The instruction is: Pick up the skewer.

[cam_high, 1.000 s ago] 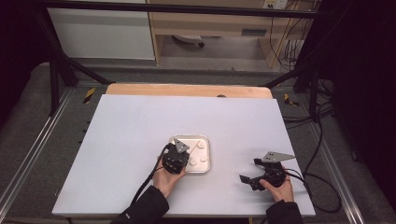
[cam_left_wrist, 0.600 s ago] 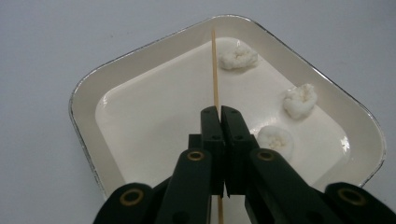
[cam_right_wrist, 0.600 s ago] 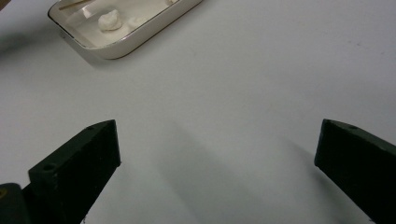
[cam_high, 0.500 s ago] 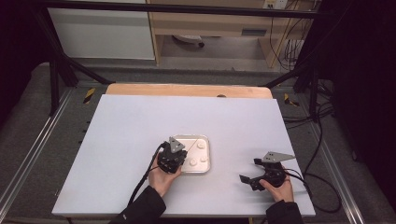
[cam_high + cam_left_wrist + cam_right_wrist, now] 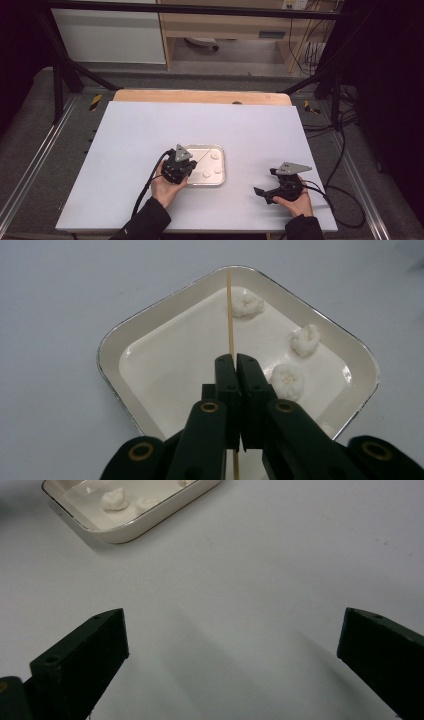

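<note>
You have one shallow white rectangular tray with a silvery rim [image 5: 112, 357] near the middle of the pale grey table [image 5: 125, 140], and in it three small white fluffy lumps [image 5: 287, 380], perhaps four, since a blurred white bit sits at the tray's near edge in your left gripper view. One thin wooden skewer [image 5: 230, 310] is pinched between the closed jaws of your left gripper [image 5: 235, 367], its shaft reaching over the tray towards the far lump. Your right gripper [image 5: 232, 635] rests well apart from the tray, jaws spread wide over bare table, holding nothing.
</note>
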Available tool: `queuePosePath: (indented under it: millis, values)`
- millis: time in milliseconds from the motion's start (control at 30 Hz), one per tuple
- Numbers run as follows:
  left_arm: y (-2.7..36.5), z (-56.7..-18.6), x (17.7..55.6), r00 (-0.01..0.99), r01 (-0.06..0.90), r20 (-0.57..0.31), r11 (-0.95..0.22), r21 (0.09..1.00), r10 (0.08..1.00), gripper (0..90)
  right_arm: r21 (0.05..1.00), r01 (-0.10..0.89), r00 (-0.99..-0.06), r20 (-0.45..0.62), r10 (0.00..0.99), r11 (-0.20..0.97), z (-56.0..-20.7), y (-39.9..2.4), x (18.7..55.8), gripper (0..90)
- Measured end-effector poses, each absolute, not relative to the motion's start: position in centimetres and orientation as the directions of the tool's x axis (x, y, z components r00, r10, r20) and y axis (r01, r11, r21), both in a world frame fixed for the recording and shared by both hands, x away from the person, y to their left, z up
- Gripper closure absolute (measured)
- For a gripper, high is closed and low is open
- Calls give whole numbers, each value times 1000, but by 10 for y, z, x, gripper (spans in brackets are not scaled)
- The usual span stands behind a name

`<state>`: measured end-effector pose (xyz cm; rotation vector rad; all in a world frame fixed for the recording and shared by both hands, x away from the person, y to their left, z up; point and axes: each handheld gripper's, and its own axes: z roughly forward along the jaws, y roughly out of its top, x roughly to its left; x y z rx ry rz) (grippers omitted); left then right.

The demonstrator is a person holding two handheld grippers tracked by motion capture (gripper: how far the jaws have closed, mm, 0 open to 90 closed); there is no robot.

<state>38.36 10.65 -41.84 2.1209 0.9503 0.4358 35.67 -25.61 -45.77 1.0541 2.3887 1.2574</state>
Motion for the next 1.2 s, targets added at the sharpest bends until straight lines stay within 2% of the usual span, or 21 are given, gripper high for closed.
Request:
queuePosePath:
  millis: [333, 700, 1200]
  values:
    - [115, -411, 383, 725, 453, 2, -479, 752, 689, 888, 785, 467, -700, 49, 712, 406, -453, -247, 356, 6]
    - [123, -406, 376, 785, 423, -16, -517, 744, 620, 888, 774, 414, -723, -40, 689, 479, -443, -228, 356, 8]
    - [118, -403, 376, 821, 407, -26, -553, 727, 570, 888, 739, 345, -749, -156, 645, 579, -436, -206, 356, 15]
